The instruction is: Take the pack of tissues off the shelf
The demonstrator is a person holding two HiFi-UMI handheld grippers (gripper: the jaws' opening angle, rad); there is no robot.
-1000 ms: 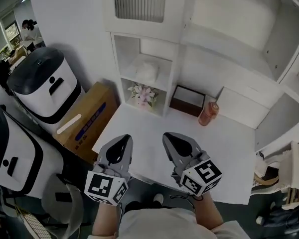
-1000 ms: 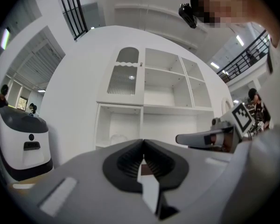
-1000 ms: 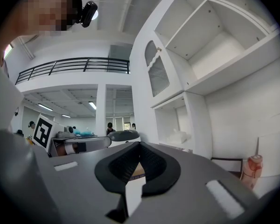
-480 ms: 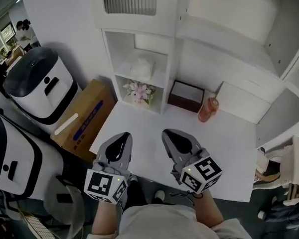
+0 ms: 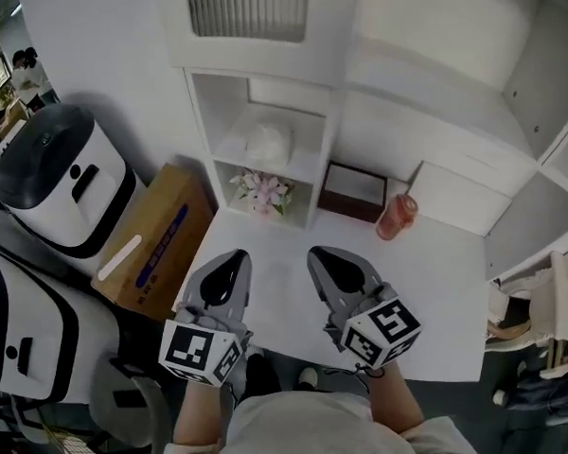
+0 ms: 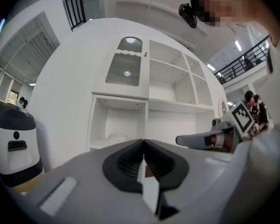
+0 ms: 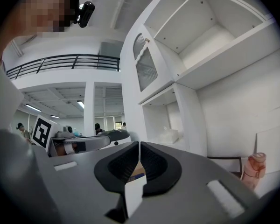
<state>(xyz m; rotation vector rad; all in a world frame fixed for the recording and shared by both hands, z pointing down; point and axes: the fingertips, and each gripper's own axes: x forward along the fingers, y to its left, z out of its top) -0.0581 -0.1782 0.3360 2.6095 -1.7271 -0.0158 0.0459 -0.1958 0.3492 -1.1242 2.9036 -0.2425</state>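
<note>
The pack of tissues point(image 5: 268, 143) is a soft white bundle in the upper cubby of the white shelf point(image 5: 327, 149). It also shows in the left gripper view point(image 6: 113, 137) and the right gripper view point(image 7: 169, 135). My left gripper point(image 5: 231, 267) and right gripper point(image 5: 326, 263) hover side by side over the near edge of the white table point(image 5: 435, 282), well short of the shelf. Both point toward it, and both are shut with nothing between the jaws point(image 6: 143, 144) point(image 7: 139, 146).
Pink flowers point(image 5: 260, 190) sit in the cubby under the tissues. A dark brown box point(image 5: 353, 190) and a pink bottle point(image 5: 396, 216) stand on the table by the shelf. Left of the table are a cardboard box point(image 5: 156, 239) and white appliances point(image 5: 62, 178).
The head view has shifted a little, so the shelf sits slightly further left in frame. Both grippers stay shut in nearly the same place over the table's near edge.
</note>
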